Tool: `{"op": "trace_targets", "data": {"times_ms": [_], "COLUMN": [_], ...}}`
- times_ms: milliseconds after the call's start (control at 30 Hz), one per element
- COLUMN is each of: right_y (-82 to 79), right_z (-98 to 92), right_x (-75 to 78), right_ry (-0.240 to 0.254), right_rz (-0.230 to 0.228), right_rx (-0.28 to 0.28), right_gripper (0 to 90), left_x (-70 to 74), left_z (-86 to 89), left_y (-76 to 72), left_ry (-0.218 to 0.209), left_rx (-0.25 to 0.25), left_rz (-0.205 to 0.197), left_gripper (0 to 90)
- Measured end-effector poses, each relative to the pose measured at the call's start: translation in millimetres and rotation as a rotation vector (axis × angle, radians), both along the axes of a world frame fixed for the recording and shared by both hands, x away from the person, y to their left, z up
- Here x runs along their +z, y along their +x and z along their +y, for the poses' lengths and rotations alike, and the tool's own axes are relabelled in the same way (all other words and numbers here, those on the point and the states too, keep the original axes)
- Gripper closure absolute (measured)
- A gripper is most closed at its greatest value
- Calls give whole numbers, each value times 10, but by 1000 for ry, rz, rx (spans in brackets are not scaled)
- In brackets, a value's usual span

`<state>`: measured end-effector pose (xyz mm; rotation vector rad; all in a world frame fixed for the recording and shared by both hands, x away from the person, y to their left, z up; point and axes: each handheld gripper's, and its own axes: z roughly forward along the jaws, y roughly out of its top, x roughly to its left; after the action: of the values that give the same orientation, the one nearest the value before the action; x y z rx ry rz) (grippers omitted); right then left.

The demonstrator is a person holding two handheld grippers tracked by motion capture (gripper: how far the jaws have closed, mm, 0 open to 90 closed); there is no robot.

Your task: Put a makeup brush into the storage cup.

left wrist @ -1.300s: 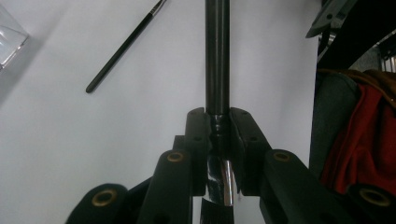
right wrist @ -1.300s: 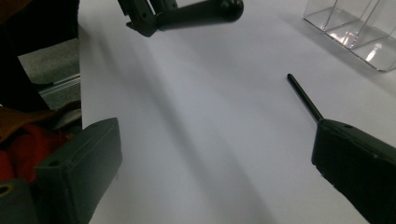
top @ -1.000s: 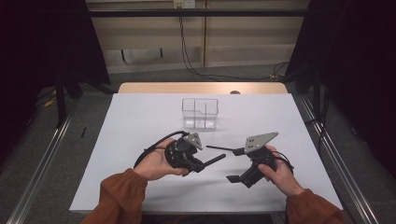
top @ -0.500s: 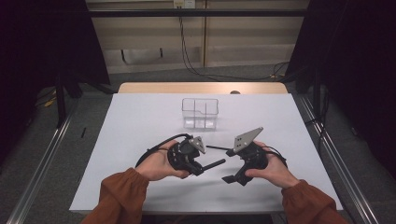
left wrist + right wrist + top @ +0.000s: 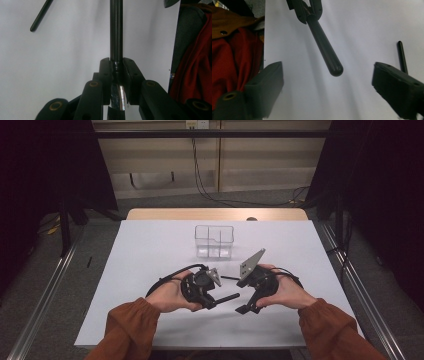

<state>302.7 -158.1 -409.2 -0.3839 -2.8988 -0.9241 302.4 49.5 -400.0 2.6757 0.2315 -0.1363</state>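
Clamping a black rod [image 5: 116,32] in the left gripper [image 5: 220,301] fingers, rod level just above the white worktop [image 5: 150,250]. Right gripper [image 5: 243,306] fingers spread, just closing slightly, nothing between, near the rod's free tip. Thinner black stick [image 5: 402,56] lying on the worktop nearby.

2 black rods [image 5: 116,30], 1 clear divided box [image 5: 214,241], 2 claws [image 5: 218,301], 1 table [image 5: 150,250]

Black pen body [image 5: 116,32] clamped level; slim black rod [image 5: 229,278] on table.
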Motion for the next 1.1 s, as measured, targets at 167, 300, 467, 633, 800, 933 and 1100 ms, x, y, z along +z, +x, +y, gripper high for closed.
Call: {"op": "trace_targets", "data": {"times_ms": [167,300,467,633,800,933,1100], "right_y": [21,54,91,117,120,121,124], "right_z": [76,134,208,253,274,291,315], "right_x": [54,54,0,-47,-43,-48,-40], "right_ry": [-53,-91,-137,-155,-141,-127,-107], "right_rz": [-9,9,44,46,41,53,29], "right_rx": [33,69,107,128,125,144,151], "right_gripper": [226,258,348,439,555,658,734], "left_x": [-4,-16,-32,-62,-72,-75,-91], "left_z": [-7,-13,-9,-8,5,2,-6], "left_y": [0,-6,-4,-11,-7,-10,-10], "left_ry": [12,18,13,17,17,7,8], "left_rx": [-14,-17,-7,-11,-12,-11,-16], "left_rz": [-4,-7,-4,0,-1,-5,-4], "left_gripper": [785,785,784,785,784,785,785]}}
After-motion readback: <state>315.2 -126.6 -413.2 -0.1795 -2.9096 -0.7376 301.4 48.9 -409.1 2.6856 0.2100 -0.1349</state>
